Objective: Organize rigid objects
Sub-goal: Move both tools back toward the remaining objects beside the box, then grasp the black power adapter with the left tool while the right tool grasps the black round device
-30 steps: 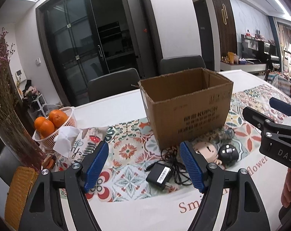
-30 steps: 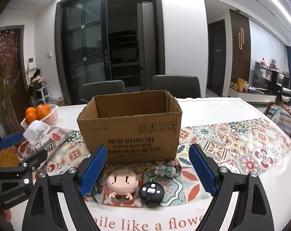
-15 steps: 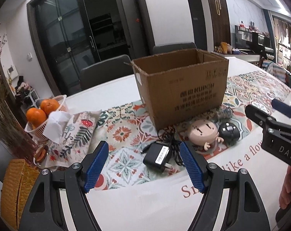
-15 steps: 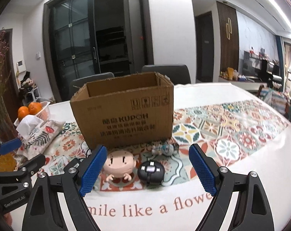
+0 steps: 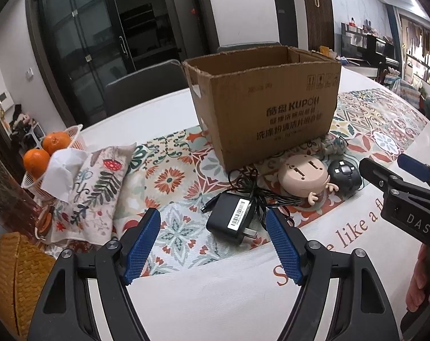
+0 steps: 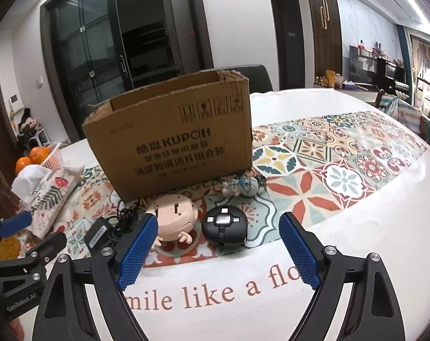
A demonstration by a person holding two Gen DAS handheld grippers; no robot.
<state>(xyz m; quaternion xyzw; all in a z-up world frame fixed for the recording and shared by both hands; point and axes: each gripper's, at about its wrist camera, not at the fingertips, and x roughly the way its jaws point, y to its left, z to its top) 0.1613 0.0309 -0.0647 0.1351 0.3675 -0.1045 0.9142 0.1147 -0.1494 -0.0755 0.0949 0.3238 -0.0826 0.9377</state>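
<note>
Both tools empty, jaws apart: left tool point(image 5: 212, 244) lines up on black adapter point(image 5: 231, 222), right tool point(image 6: 217, 251) on black round gadget point(image 6: 224, 228), both on surface point(image 6: 385, 241) before cardboard box point(image 6: 172, 139); straddle each body squarely, clear of adapter's cord point(image 5: 252, 187).

Oranges point(image 5: 46, 150) piled in white basket point(image 5: 73, 130), far left. Tissue pack point(image 5: 93, 190) in floral cover just beside basket, white tissue poking out. Wicker item point(image 5: 16, 278) at left edge. Patterned runner point(image 6: 342, 164) across white table point(image 6: 399, 227). Grey chairs point(image 5: 141, 91) behind table, dark glass doors point(image 6: 101, 56) beyond.
</note>
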